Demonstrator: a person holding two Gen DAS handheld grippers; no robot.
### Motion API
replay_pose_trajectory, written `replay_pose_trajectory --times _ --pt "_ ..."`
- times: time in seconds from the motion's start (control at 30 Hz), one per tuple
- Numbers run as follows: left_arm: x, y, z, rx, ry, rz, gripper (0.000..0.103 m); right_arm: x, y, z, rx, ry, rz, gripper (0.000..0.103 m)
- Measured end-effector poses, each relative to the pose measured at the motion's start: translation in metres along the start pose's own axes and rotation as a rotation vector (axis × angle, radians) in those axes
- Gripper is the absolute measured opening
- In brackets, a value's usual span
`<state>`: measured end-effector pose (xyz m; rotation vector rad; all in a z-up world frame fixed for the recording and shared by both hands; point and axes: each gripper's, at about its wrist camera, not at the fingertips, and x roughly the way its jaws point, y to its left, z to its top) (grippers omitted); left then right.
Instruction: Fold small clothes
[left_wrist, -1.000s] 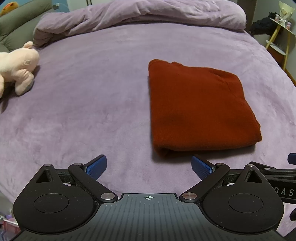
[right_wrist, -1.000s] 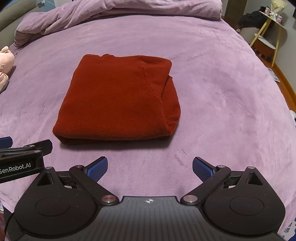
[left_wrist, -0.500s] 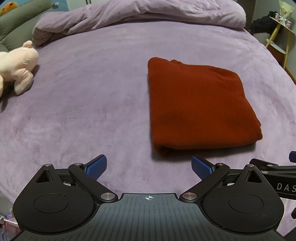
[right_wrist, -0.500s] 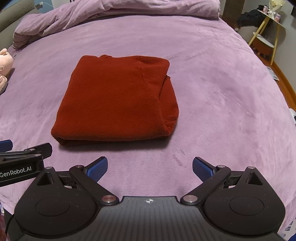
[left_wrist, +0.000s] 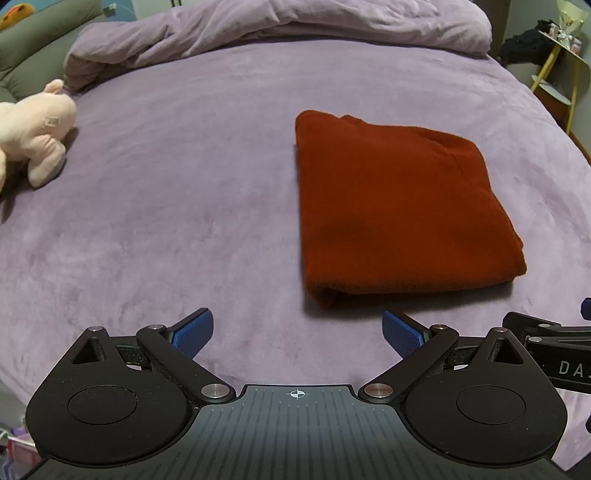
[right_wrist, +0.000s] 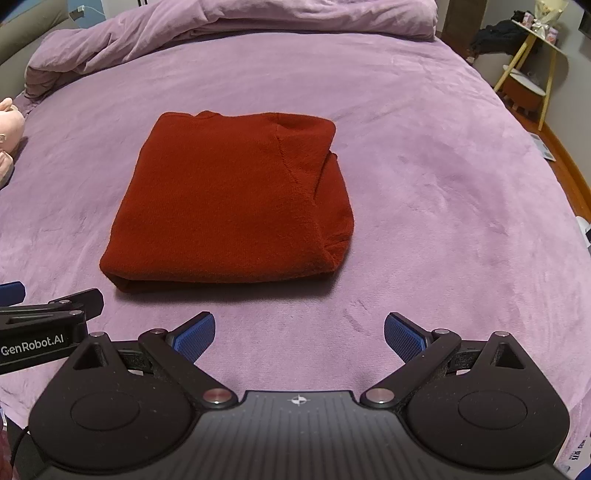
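Red sweater (right_wrist: 229, 199) folded on bed (right_wrist: 424, 155), at twelve o'clock from right tongs (right_wrist: 299, 334), at one o'clock from left tongs (left_wrist: 297, 330). Both spread wide, empty; right nearer.

- The folded rust-red knit sweater (right_wrist: 229, 199) lies flat on the purple plush bedspread (right_wrist: 424, 155).
- The bunched lilac duvet (left_wrist: 280, 33) lies behind it.
- The pale pink plush toy (left_wrist: 33, 129) lies far left.

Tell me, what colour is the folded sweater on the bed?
The folded sweater is dark rusty red, plain, no pattern. The right wrist view shows it best.
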<state>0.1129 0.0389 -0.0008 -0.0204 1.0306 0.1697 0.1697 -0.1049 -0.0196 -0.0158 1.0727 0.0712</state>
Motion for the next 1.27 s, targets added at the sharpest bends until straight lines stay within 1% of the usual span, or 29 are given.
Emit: replay_pose_trajectory --times 0.47,0.6,0.7,0.77,0.83,0.93,1.07,1.17,1.27 --pt "-0.0004 0.0001 -0.0015 -0.004 0.003 -0.012 0.101 -0.0014 0.0 -0.0016 0.001 -0.008 -0.004 0.098" --pt "-0.0007 0.0015 -0.0011 -0.019 0.008 -0.049 0.101 -0.0016 0.0014 -0.0019 -0.001 -0.01 -0.007 0.098" --pt "-0.0031 0.0021 -0.0016 -0.033 -0.007 -0.069 0.101 -0.0014 0.0011 -0.002 -0.002 -0.01 -0.007 0.098" --pt "-0.0055 0.0019 -0.0028 -0.033 -0.028 -0.065 0.101 -0.0013 0.001 -0.0022 -0.001 -0.011 -0.007 0.098" --pt "-0.0071 0.0002 -0.0042 -0.02 -0.044 -0.046 0.101 -0.0014 0.0009 -0.0023 0.0 -0.012 -0.009 0.098" --pt "-0.0067 -0.0035 -0.0055 0.008 -0.048 -0.02 0.101 -0.0019 -0.0008 -0.0021 0.007 -0.014 -0.01 0.098" --pt "-0.003 -0.0065 -0.0055 0.03 -0.026 -0.005 0.101 -0.0016 -0.0027 -0.0017 0.01 -0.016 -0.01 0.098" --pt "0.0009 -0.0051 -0.0055 0.025 0.005 -0.017 0.101 -0.0023 -0.0036 -0.0017 0.011 -0.018 -0.01 0.098" --pt "0.0021 -0.0037 -0.0065 0.02 0.02 -0.029 0.101 -0.0032 -0.0037 -0.002 0.012 -0.02 -0.01 0.098"
